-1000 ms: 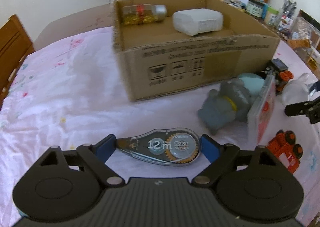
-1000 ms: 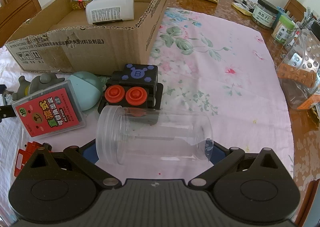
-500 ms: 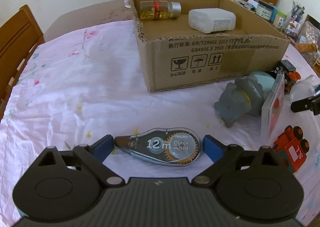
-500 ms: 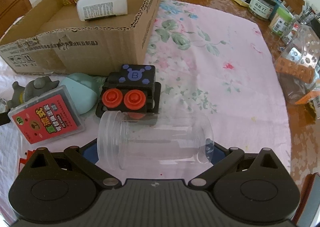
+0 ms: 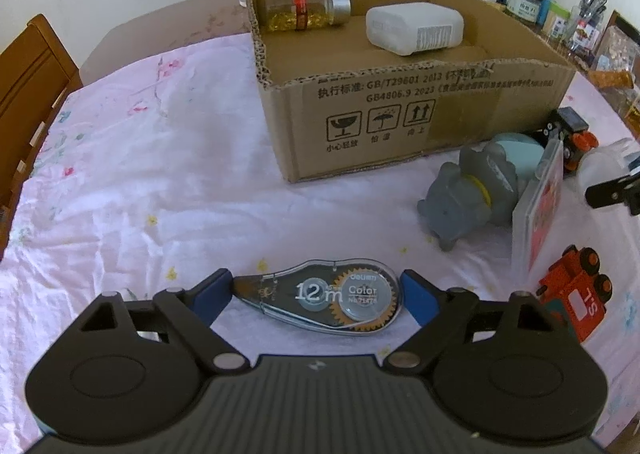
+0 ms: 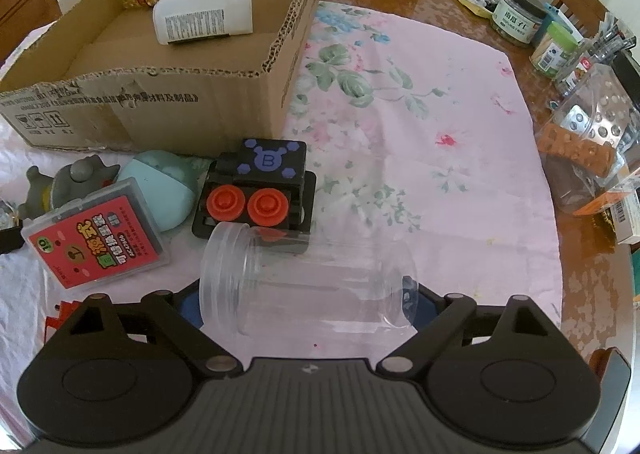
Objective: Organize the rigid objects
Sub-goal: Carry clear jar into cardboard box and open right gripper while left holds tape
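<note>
A clear correction tape [image 5: 332, 302] lies flat on the pink cloth. My left gripper [image 5: 316, 286] is closing on it lengthways, a blue pad touching each end. In the right wrist view a clear plastic jar [image 6: 312, 278] lies on its side. My right gripper [image 6: 306, 302] is closing, with its pads against the jar's mouth and base. The open cardboard box [image 5: 400, 122] stands beyond, holding a gold-filled bottle [image 5: 304, 10] and a white bottle [image 5: 412, 30]. The same box [image 6: 120, 110] fills the upper left of the right wrist view.
Between the two grippers lie a grey elephant toy [image 5: 468, 194], a red card case [image 6: 96, 238], a black toy with orange wheels [image 6: 260, 190] and a red toy truck [image 5: 576, 302]. Jars and a snack tub [image 6: 592, 142] crowd the table's right edge. Wooden chairs [image 5: 28, 78] ring the table.
The left jaws widened off the tape half a second ago and have come back onto its ends. The right jaws have narrowed onto the jar. Neither object has moved.
</note>
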`<state>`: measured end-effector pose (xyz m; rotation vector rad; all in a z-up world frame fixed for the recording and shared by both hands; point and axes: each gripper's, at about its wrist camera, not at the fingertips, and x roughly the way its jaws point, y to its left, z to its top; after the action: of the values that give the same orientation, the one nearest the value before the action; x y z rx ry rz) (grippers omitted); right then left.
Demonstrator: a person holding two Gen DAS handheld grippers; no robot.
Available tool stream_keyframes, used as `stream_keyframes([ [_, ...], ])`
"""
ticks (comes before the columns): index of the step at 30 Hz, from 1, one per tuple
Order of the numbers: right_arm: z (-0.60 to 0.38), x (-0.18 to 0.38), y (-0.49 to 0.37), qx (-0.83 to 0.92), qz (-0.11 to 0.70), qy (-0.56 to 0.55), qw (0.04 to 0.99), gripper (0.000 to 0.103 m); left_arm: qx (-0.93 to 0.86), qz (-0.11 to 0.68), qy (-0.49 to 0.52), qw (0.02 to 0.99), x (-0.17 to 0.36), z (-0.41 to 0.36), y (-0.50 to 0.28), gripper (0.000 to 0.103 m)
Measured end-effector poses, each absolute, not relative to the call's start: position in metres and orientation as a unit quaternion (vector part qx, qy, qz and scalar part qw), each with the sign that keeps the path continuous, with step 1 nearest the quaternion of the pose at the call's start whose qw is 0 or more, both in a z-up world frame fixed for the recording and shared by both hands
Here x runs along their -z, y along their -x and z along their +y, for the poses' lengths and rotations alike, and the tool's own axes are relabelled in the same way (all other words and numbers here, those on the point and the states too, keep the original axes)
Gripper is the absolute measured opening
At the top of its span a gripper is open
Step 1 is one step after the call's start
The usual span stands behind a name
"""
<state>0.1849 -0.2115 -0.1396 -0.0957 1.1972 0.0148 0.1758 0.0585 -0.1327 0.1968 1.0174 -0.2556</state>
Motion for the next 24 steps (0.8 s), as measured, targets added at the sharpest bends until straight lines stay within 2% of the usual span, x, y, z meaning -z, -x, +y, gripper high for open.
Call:
stream_keyframes([
  [13, -0.214, 0.077, -0.18, -0.074, 0.517, 0.074, 0.849, 0.096, 0.142, 0.474, -0.104, 0.863, 0.099, 0.047, -0.164, 0.089],
  [24, -0.187, 0.032, -0.228, -0.15, 0.456, 0.095, 0.872, 0.096, 0.147, 0.449, -0.101, 0.875, 0.061, 0.048, -0.161, 0.089],
])
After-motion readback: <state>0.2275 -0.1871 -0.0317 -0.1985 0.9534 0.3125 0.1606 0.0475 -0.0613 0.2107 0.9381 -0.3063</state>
